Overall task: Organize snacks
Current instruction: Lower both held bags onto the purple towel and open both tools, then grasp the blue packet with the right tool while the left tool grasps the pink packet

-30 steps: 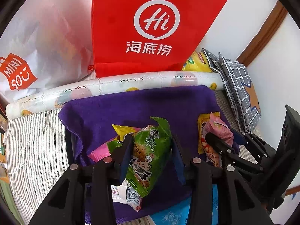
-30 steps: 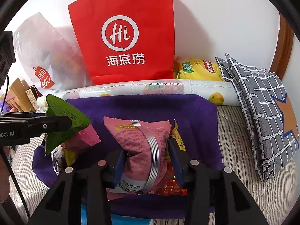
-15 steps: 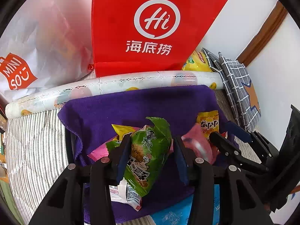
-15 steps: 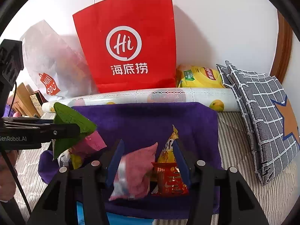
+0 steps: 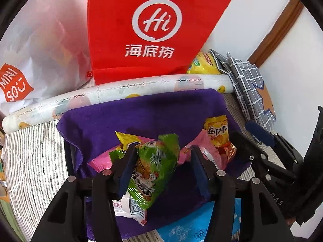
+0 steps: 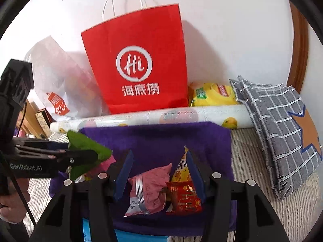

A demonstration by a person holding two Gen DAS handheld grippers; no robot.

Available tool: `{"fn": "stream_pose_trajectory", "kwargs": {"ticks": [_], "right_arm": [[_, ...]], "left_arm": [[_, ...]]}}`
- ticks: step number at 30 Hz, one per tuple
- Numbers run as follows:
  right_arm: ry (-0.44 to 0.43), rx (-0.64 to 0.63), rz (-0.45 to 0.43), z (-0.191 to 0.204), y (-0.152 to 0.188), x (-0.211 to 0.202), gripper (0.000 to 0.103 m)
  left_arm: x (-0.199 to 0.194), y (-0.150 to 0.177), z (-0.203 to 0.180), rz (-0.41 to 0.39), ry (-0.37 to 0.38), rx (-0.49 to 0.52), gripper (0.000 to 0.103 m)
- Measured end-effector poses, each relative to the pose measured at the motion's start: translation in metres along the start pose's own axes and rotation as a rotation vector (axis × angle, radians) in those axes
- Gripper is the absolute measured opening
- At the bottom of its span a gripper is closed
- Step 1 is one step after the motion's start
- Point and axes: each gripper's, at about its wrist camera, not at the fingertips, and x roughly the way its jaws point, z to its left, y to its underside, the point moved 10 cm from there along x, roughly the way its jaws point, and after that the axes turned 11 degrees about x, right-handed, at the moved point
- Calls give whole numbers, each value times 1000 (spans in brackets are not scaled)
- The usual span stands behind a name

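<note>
My left gripper (image 5: 161, 173): jaws spread, green snack packet (image 5: 153, 171) loose between them. My right gripper (image 6: 159, 173): jaws spread over pink packet (image 6: 149, 189) on purple cloth (image 6: 161, 139).

Bright daylight, fisheye-warped edges, slight blur

Bare purple cloth (image 6: 157, 141) before red bag (image 6: 139, 60), seemingly.

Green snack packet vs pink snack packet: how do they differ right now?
The green snack packet is tilted up between the left tongs; the pink snack packet lies flat on the purple cloth, free between the open right tongs. Green carries cartoon print; pink is plainer, with a silver stripe. Both are small sealed packets.
</note>
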Motion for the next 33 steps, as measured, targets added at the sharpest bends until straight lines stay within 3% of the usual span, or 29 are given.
{"fn": "stream_pose_trajectory", "kwargs": {"ticks": [3,10,13,25,33], "right_arm": [[8,10,-29,1,-5,-10,53],[64,25,-52,-2,-1,-39,53],[126,28,-61,-8,2,-55,53],[289,82,-54,-35,47,-131,53],[229,165,54,-36,101,-150,53]], "left_arm": [[-2,0,-6,2,58,-19,63],[-18,-4,-8,-17,47,-39,68],[-29,-7,-14,-37,64,-45,68],[-83,-11,-53,-124,68,43,71],[-111,-4,-67,-150,58,87,72]]}}
